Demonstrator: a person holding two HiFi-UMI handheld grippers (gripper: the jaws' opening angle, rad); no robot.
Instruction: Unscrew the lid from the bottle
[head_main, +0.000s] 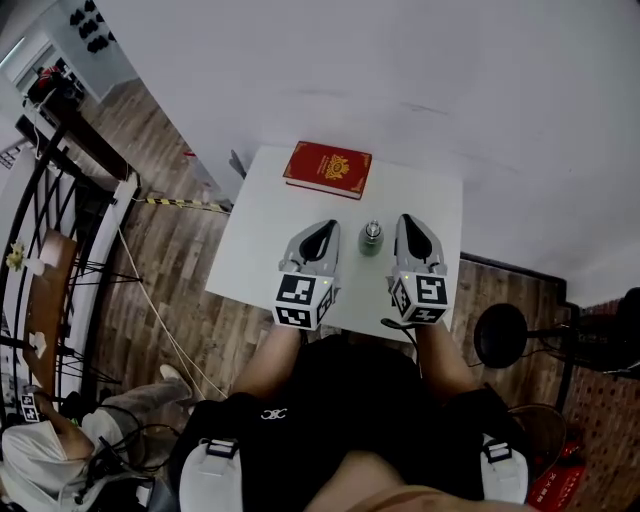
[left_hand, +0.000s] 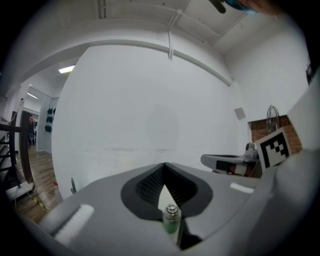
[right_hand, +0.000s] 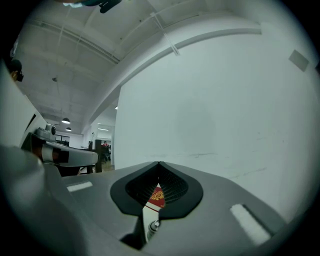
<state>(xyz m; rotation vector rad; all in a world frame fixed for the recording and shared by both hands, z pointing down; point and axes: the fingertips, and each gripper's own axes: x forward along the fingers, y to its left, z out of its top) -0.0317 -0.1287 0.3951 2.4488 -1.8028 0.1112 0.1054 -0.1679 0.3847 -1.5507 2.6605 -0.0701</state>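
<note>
Small green bottle stands upright on the white table, silver lid on. The red book lies past it at the far edge. Left gripper is just left of the bottle and right gripper just right, neither touching it. Both have their jaws pressed together with nothing between them.

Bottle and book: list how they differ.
The bottle is green, silver-lidded and upright; the book is red and lies flat. The bottle is small, mid-table; the book is larger, at the far edge. Both rest on the white table.
</note>
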